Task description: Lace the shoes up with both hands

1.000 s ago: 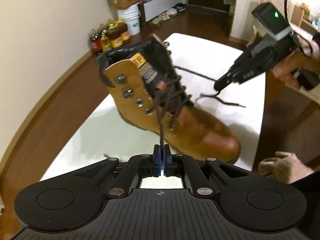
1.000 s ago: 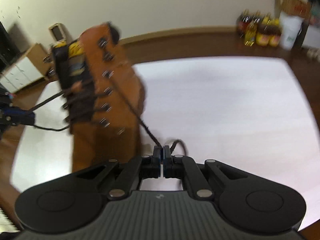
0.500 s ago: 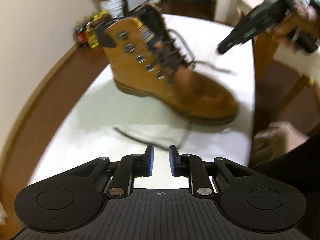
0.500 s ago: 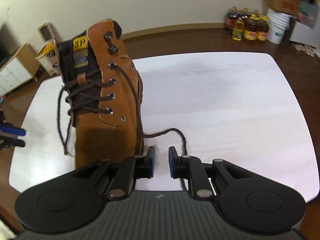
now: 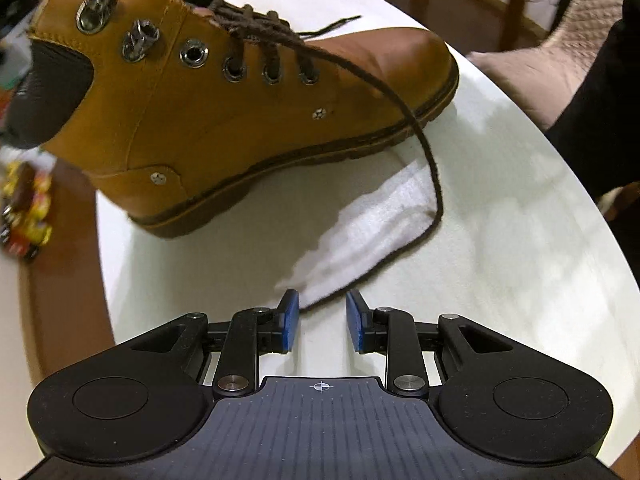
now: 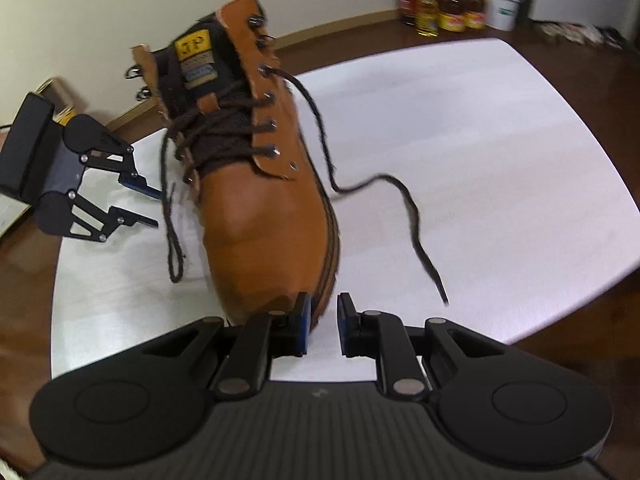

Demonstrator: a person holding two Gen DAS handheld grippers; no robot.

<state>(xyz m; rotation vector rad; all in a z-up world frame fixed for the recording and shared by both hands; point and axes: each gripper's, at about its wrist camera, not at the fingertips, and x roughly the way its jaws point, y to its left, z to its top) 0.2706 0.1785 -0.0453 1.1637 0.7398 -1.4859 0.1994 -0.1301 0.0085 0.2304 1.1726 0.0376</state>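
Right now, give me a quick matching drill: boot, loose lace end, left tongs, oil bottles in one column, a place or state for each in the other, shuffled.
Things:
1. boot
2. loose lace end
3. left tongs
4. oil bottles

Places or states:
A. on the floor by the wall
B. open, lace lying between the pads
C. upright on the white table
D. slack on the tabletop beside the boot

Pairs: 1-C, 2-D, 3-B, 4-A
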